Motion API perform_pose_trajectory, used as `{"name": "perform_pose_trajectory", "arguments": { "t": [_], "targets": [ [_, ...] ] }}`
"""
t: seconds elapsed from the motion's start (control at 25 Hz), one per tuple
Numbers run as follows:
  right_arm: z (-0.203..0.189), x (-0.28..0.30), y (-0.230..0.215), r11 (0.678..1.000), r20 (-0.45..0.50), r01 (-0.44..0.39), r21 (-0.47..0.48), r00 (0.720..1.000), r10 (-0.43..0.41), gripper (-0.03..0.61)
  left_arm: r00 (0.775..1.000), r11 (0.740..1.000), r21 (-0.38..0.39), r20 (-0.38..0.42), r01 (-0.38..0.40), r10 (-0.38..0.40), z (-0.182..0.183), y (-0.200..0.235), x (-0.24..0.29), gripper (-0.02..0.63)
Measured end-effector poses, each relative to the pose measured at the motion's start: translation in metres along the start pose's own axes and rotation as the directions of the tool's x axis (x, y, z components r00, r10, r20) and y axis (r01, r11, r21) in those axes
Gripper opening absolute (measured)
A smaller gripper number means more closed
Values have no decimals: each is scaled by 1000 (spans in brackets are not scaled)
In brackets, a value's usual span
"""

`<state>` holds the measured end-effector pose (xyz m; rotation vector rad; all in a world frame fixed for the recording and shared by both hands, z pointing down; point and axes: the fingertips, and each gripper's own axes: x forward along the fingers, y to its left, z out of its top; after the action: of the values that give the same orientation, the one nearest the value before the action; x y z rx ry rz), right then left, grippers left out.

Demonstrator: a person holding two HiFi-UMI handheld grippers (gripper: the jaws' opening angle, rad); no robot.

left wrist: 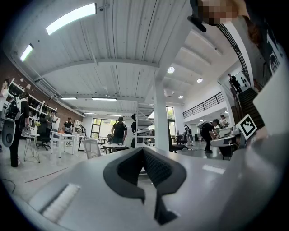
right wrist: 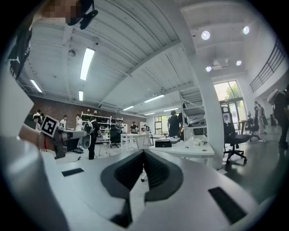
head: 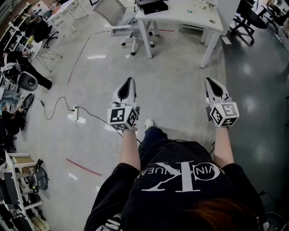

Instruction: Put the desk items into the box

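The left gripper (head: 128, 84) and right gripper (head: 211, 83) have their jaws clenched on nothing. The box (head: 152, 6) sits on the worktop (head: 189, 18) at twelve o'clock, well apart from them. If the jaws reach in unopened, they could shove the desk items (head: 199, 5) off.

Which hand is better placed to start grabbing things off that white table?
Right, probably. The right gripper faces the end of the table where small items lie; the left gripper lines up nearer the black box. Both are shut, empty, and short of it.

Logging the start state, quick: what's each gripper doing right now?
Left gripper: closed, holding nothing.
Right gripper: closed, holding nothing.
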<state>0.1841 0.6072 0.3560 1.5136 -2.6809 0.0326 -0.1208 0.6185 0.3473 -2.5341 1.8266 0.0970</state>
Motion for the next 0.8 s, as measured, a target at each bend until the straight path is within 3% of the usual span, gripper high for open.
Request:
{"name": "perform_pose_trajectory", "arguments": {
  "t": [0.4,0.8],
  "targets": [
    [-11,37,-3,1000,-18,-9,11,1000,9,14,999,999,-11,-23,31,-31,-13,11,34,9],
    [-10,123,-51,998,-22,48,42,999,-48,17,997,998,-30,-53,57,-59,-24,52,131,10]
  ]
}}
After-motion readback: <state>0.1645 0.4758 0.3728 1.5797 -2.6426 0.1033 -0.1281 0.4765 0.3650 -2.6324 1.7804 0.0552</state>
